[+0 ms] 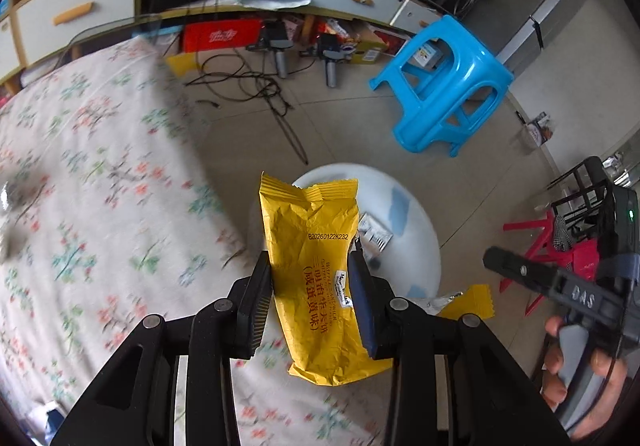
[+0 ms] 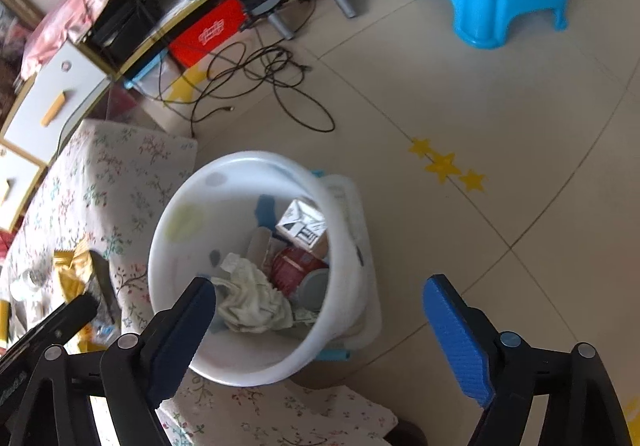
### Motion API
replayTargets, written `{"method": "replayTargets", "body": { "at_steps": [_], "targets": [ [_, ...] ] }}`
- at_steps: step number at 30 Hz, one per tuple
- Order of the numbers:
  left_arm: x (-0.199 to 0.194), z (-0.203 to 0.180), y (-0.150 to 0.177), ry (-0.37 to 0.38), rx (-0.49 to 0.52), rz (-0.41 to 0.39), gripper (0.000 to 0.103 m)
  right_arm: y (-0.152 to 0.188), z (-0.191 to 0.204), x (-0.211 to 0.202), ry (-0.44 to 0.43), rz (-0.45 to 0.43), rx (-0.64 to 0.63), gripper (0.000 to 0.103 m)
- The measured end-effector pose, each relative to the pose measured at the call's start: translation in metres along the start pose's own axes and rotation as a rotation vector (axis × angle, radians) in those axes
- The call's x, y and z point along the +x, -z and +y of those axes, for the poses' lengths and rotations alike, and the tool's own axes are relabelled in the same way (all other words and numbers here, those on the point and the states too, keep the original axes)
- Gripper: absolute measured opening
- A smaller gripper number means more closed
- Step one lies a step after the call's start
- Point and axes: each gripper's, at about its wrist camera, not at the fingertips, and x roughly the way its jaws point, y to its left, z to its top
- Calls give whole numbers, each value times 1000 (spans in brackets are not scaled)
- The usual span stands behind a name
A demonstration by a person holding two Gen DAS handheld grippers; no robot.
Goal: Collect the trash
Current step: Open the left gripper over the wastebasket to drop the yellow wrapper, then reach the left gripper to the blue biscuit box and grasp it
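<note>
Two tools work beside a tabletop (image 1: 80, 173) draped in floral cloth, past whose edge a white bin (image 2: 176, 230) stands on the tiled floor (image 2: 500, 149) with a blue stool (image 1: 444, 85) farther off. Inside the bin lie a crumpled tissue (image 2: 252, 298), a red can (image 2: 296, 266) and a small carton (image 2: 304, 226). Clamped between the left tool's (image 1: 312, 286) pads, a yellow wrapper (image 1: 316, 266) hangs over the tabletop's edge with the bin behind it, while the right tool (image 2: 320, 310) hovers above the bin, jaws wide apart and nothing between them.
</note>
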Motion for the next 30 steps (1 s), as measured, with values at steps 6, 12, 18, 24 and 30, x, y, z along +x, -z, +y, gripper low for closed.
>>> {"method": "replayTargets", "body": {
  "at_steps": [6,12,18,24,30],
  "targets": [
    [10,-16,-15,-2,40,-6,73,-3,-10,-5,-10,-7,28,89],
    [-1,-16,-10,-92,85,-34,88,-2,-8,-6,-18,-9,23,89],
    [-25,10,5,-142,96,-25,89,1,5,-8,-32,-12,0,89],
    [-63,51,26,-190,92,-57,98,7,31,-12,-51,-14,-71,89],
    [-107,96,51,-232,82,-88,100,22,57,-14,-22,-21,-140,95]
  ]
}}
